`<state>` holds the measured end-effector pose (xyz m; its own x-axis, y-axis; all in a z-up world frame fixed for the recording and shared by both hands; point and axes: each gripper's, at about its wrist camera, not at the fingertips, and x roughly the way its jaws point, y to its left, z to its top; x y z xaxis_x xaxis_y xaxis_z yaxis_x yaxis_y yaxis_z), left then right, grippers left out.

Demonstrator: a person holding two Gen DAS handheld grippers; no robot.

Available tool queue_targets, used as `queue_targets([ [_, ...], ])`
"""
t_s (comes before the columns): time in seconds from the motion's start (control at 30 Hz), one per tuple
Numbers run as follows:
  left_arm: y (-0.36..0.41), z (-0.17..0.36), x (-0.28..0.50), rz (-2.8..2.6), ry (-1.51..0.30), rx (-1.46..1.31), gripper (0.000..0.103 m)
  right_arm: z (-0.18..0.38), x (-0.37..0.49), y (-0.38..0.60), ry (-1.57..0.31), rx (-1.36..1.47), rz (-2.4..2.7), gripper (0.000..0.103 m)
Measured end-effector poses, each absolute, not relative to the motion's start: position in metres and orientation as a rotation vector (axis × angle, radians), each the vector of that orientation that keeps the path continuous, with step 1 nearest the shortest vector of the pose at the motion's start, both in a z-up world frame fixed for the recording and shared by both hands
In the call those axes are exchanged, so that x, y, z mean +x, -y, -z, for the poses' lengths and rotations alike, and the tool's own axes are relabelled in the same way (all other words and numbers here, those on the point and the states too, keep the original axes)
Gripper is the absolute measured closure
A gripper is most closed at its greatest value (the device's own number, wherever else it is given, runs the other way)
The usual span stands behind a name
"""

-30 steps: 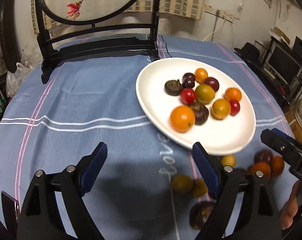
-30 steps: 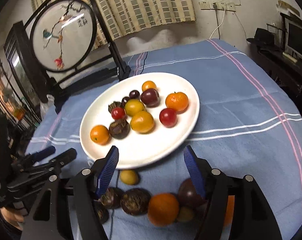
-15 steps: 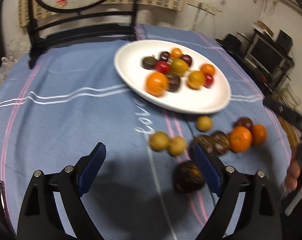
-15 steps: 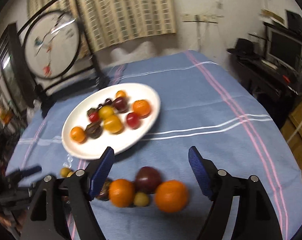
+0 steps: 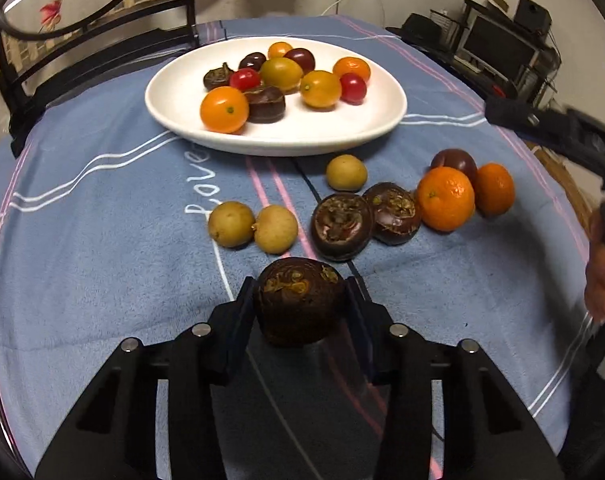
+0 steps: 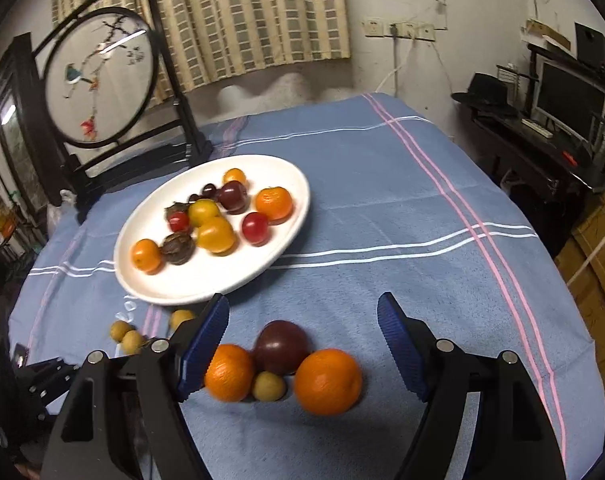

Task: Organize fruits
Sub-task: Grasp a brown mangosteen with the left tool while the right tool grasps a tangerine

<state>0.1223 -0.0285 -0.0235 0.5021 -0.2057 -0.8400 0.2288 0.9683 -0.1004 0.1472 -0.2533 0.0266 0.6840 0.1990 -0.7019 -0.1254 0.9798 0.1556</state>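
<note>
Left claw [image 5: 300, 300] has just been closing, and now both pads press the sides of a dark brown fruit [image 5: 298, 304] at lower centre of the left wrist view, down on the blue cloth of the counter [image 5: 102, 248]. Just above it sit two pale round fruits [image 5: 252, 226] touching each other, two more dark fruits [image 5: 364, 220] side by side, and a third pale one [image 5: 346, 173] near the plate's rim. The white plate [image 5: 174, 96] fills the upper middle, loaded with small orange, red, yellow and dark fruits.

Over to the right wrist view: the right claw [image 6: 302, 344] stands wide open, nothing gripped. Between its blue pads, low in the frame, lie two oranges [image 6: 328, 382], a dark purple fruit [image 6: 280, 346] and a small pale one [image 6: 268, 386]; the left orange looks to be touching the left pad, though blur makes that uncertain.
</note>
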Motion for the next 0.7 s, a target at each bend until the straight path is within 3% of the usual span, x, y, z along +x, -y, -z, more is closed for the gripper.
queue_targets([
  [0.4,0.016,0.010,0.122,0.227,-0.975,-0.005,0.060,-0.010,0.098,0.260,-0.835,-0.152,-0.173,0.025],
  [0.7,0.012,0.017,0.125,0.224,-0.992,-0.010,0.060,0.012,0.128,0.258,-0.918,-0.141,-0.152,0.026],
])
